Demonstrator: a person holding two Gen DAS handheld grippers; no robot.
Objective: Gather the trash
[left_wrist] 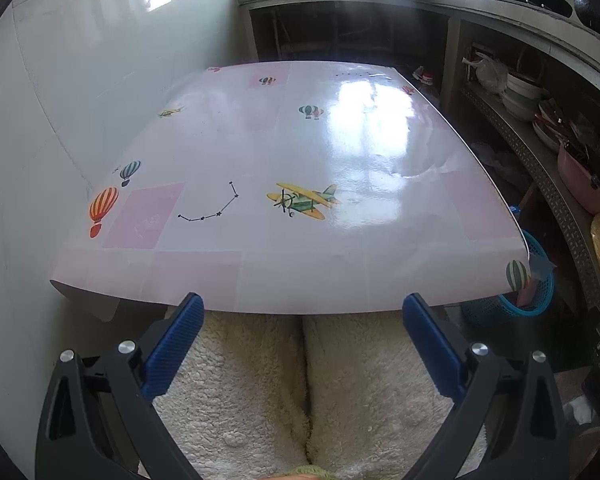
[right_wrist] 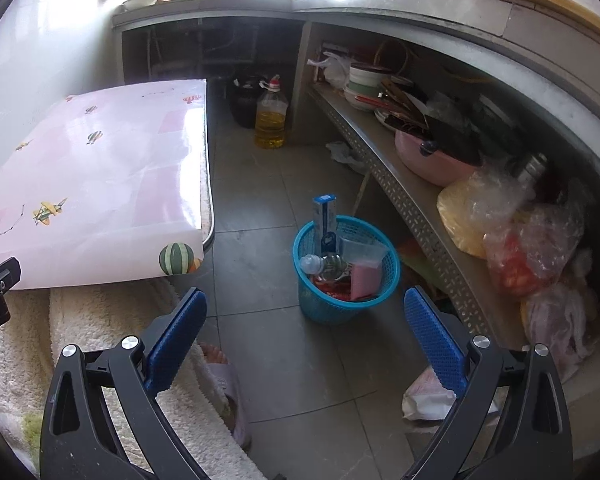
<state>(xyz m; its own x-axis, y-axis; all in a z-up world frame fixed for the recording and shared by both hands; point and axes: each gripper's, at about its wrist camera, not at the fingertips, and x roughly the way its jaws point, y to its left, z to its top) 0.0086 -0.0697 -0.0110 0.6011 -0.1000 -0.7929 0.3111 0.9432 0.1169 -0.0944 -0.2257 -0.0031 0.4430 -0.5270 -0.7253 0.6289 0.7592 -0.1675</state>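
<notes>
A blue mesh basket [right_wrist: 374, 298] stands on the floor right of the table. It holds a tall blue-and-white carton [right_wrist: 325, 220], a plastic bottle [right_wrist: 320, 266], a pink packet [right_wrist: 366, 278] and red wrappers. Its rim [left_wrist: 538, 286] also peeks from behind the table's right corner in the left wrist view. My right gripper [right_wrist: 304, 328] hovers open just in front of the basket, nothing between its blue pads. My left gripper [left_wrist: 302, 336] is open at the table's near edge, above fluffy white trouser legs. The table top [left_wrist: 284, 152], pink with balloons and planes, has nothing on it.
A perforated metal shelf [right_wrist: 404, 196] crammed with bowls, a pink basin and plastic bags runs along the right. An oil bottle [right_wrist: 271, 120] and dark pot stand on the floor beyond. Crumpled paper [right_wrist: 424, 400] lies on the floor by my right finger. A slipper [right_wrist: 228, 384] sits below.
</notes>
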